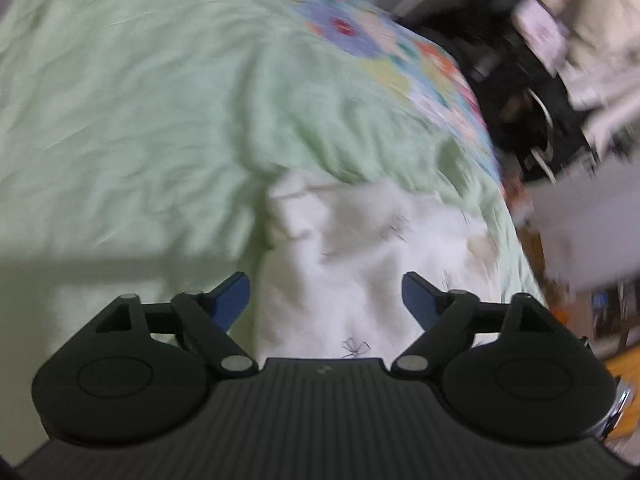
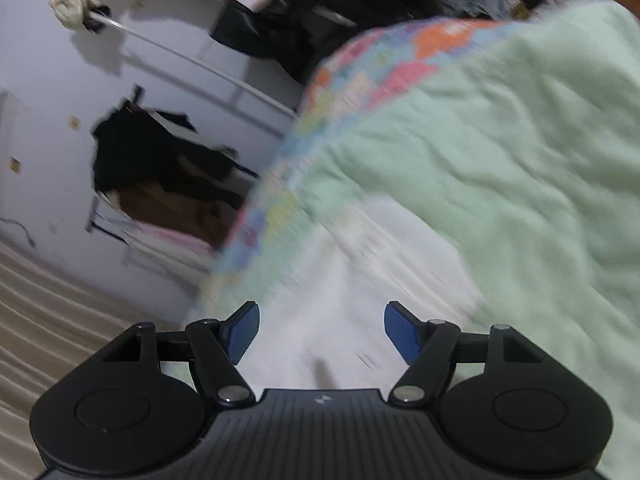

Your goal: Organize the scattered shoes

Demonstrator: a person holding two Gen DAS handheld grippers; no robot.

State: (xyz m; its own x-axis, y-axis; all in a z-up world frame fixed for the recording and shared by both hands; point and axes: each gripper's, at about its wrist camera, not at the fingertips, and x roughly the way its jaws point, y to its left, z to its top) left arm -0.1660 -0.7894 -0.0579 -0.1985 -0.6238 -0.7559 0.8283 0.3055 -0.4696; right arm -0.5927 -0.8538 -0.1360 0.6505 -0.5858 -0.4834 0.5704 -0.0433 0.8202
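We find the left gripper (image 1: 326, 300) wide open with nothing between its blue pads, poised over a white cloth (image 1: 360, 248) on the green blanket (image 1: 140, 120). The right gripper (image 2: 322, 332) is likewise open and empty above the white cloth (image 2: 360, 280). We can make out no shoes; both views are blurred.

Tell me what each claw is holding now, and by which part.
Nothing. The left claw and right claw are both open above a white cloth on the bed.
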